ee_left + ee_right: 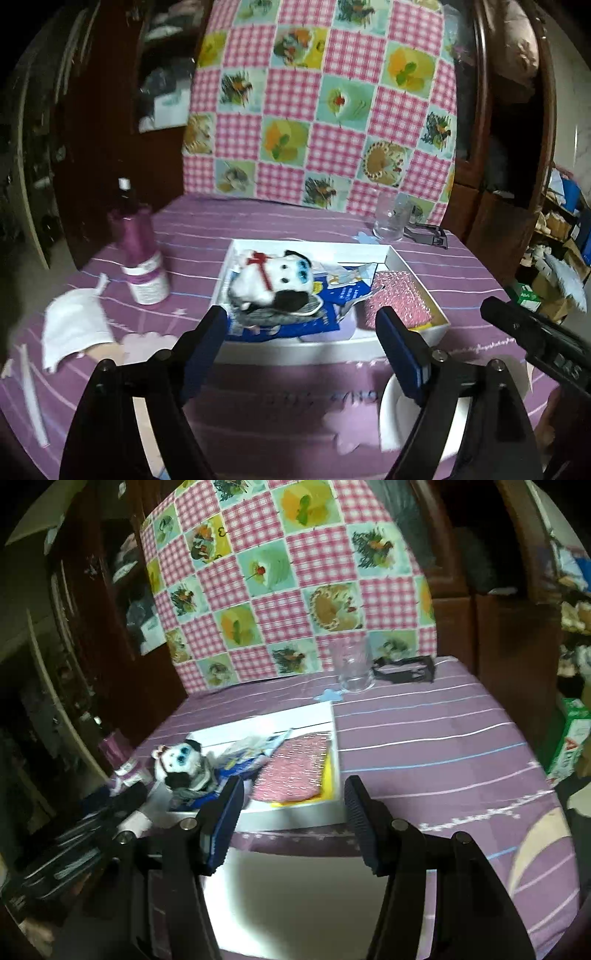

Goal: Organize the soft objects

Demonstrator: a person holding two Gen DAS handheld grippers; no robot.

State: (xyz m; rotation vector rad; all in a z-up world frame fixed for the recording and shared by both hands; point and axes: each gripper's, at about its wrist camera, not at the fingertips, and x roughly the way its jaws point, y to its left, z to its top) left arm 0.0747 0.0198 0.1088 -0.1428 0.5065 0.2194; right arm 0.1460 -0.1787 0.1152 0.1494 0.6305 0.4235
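Both fingers of my left gripper (303, 325) stand wide apart with nothing between the blue pads, and no earlier picture is on hand to compare. Straight ahead at twelve o'clock, just beyond the fingertips, sits the white box (417, 258), and inside it the plush toy (273, 280) lies on its side at about eleven o'clock from the gap, white with black patches, blue eyes and a red ribbon. It rests on a grey cloth (280, 314) and some blue packets (332, 295). At one o'clock, in the right end of the same box, I see the pink sponge (395, 299), close to the right finger but apart from it.

On my right gripper (291, 801) the fingers are also parted, holding nothing. From that camera the box rim (295, 812) crosses the gap at twelve o'clock, the sponge lies just past the left finger at eleven, and the toy is out at ten o'clock, well clear of the pads.

Elsewhere on the purple striped tablecloth (295, 221): a purple bottle (140, 254) at ten o'clock, a white cloth (74, 328) at nine, and a clear glass (391, 221) at one o'clock
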